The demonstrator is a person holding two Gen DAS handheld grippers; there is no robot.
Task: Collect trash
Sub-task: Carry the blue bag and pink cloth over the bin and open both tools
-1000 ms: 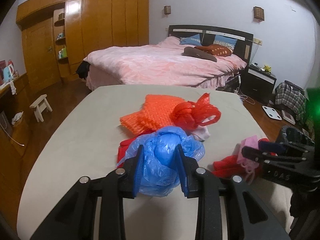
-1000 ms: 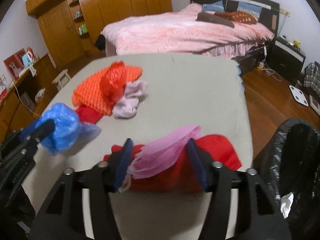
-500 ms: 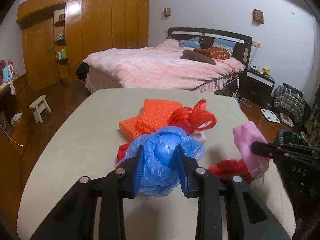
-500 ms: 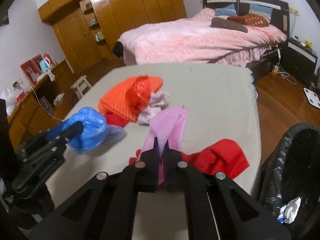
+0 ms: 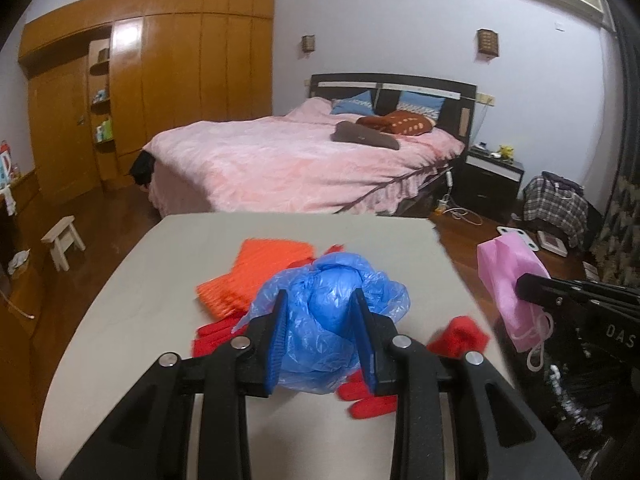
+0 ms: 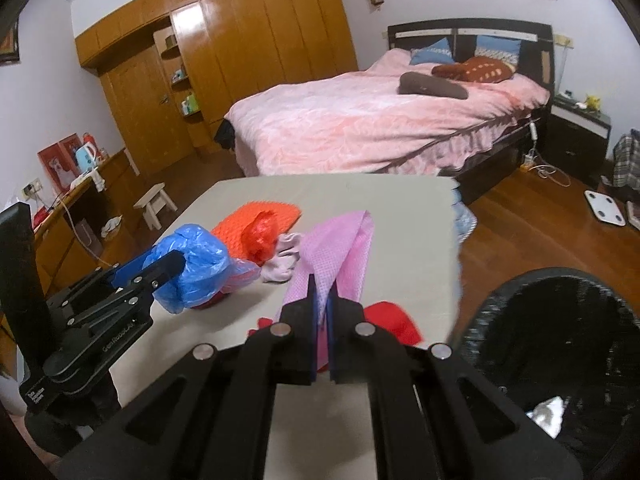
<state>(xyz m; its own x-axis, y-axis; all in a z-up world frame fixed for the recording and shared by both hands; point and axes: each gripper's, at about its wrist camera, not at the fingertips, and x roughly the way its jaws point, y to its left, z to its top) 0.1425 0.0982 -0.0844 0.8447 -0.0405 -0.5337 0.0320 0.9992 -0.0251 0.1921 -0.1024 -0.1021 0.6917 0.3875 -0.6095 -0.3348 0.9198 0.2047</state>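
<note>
A: What does the left gripper (image 5: 320, 332) have hold of?

B: A crumpled blue plastic bag (image 5: 328, 320). Its blue-padded jaws stand partly apart and press the bag from both sides, holding it above the near part of the beige table (image 5: 120, 320).

A: And the right gripper (image 6: 322, 320)?

B: Its jaws are pinched almost together on a pink mesh cloth (image 6: 340, 248), which sticks up and away from the fingertips. In the left wrist view the same cloth hangs at the right, off the table's right edge, with a white elastic loop dangling under it.

A: What trash lies on the table?

B: An orange mesh pad (image 6: 256, 216) sits toward the far middle, with a knotted red plastic bag (image 6: 262, 238) on its near right edge. A pale pink crumpled cloth (image 6: 282, 264) lies just to the right of the red bag. Nearer, a red cloth (image 6: 394, 320) rests by the table's right edge, and red fabric (image 5: 216, 332) shows beneath the blue bag; the left wrist view shows a further red piece (image 5: 368, 400) close under the left gripper. Whether the red pieces are gloves cannot be told for certain.

A: Where is the bin?

B: A black mesh bin (image 6: 560, 320) lined with a black bag stands on the wooden floor (image 6: 520, 220) at the near right of the table, just beside its corner. Something white and crumpled (image 6: 546, 420) lies inside it.

A: And beyond the table?

B: A bed with a pink cover (image 6: 360, 120), far off.
</note>
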